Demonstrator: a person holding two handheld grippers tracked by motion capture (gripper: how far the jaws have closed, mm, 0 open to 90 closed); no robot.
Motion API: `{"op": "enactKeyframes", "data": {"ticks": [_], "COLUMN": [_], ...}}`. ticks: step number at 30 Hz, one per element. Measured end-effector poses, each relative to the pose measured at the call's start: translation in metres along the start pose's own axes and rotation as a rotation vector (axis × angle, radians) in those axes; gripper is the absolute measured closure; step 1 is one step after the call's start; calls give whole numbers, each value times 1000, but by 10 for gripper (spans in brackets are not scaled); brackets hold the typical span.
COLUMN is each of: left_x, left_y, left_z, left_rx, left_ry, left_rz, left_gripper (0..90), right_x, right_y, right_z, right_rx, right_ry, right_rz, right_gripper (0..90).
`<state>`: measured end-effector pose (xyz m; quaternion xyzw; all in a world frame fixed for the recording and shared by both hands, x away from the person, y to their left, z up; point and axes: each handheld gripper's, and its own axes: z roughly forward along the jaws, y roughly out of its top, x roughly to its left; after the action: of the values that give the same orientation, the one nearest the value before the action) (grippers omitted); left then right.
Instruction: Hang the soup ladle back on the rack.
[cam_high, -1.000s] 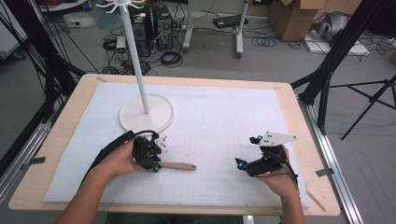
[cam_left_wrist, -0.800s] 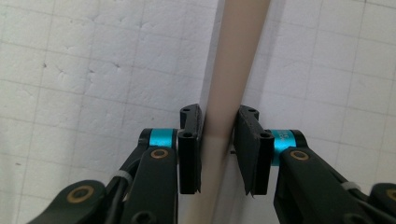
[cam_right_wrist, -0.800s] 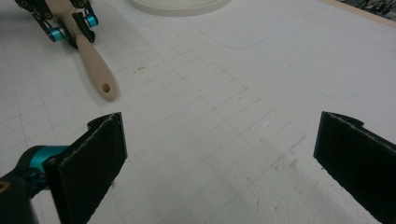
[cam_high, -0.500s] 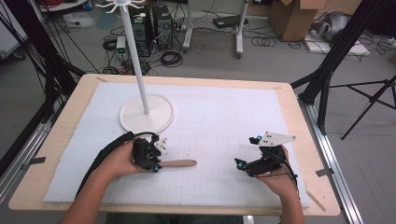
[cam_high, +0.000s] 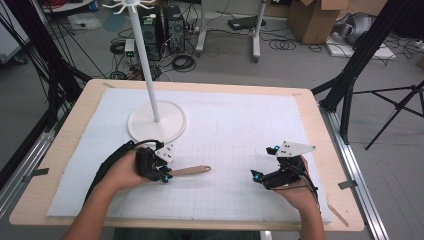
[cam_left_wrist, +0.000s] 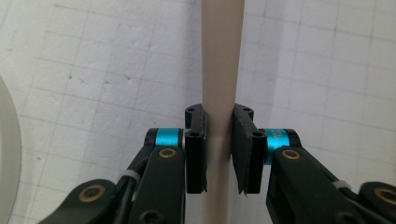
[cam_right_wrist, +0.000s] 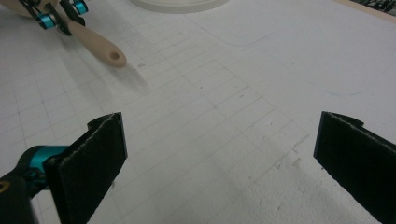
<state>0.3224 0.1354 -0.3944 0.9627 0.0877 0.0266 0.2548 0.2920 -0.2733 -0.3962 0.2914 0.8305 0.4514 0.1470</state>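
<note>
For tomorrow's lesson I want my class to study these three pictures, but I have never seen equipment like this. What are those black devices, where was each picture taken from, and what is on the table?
There is no robot here: a person holds a hand-operated two-jaw gripper in each hand. The high view is taken by a fixed camera above the table. The other two come from small cameras riding on each gripper, looking along its own black jaws.

The table carries a white gridded mat. On it stands a white stand with a round base, a tall pole and hooks at the top.

The left gripper is closed on a light wooden handle, which lies low over the mat; what is at its other end is hidden by the hand. The right gripper has its jaws wide apart and holds nothing.
</note>
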Motion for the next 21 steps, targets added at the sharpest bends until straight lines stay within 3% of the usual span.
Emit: {"op": "enactKeyframes", "data": {"ticks": [9,21], "left_x": [-2,-2], "left_y": [-5,-12], "left_z": [-26,-59], "left_rx": [-172,-332], "left_ry": [-23,3], "left_rz": [-55,-61], "left_gripper": [763,764], "right_x": [0,1], "right_y": [0,0], "right_z": [1,2], "right_rx": [0,2], "right_ry": [-1,0], "right_rz": [-5,-5], "right_gripper": [13,14]}}
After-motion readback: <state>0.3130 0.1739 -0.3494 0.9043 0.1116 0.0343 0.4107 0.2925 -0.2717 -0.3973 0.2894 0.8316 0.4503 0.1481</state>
